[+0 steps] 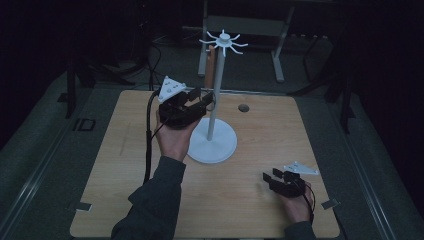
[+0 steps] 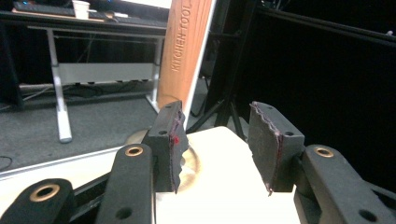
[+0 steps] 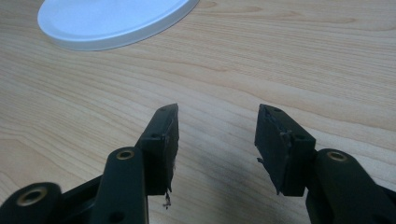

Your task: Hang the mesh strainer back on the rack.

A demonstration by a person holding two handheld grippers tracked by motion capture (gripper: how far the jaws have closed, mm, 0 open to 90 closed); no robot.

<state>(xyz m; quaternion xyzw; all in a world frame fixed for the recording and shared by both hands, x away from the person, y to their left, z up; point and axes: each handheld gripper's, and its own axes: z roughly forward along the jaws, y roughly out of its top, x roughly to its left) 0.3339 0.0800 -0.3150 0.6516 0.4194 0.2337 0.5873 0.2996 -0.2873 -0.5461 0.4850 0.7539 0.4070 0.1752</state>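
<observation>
While jaws gape, left hand-held gripper (image 1: 200,99) nears wooden tool (image 1: 212,67) — bare table (image 1: 260,145) beyond.

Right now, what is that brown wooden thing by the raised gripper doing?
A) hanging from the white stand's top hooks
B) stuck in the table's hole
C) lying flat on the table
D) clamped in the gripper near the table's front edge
A: the wooden kitchen tool hangs from the hooked top of the white stand, just ahead of the open left gripper.
</observation>
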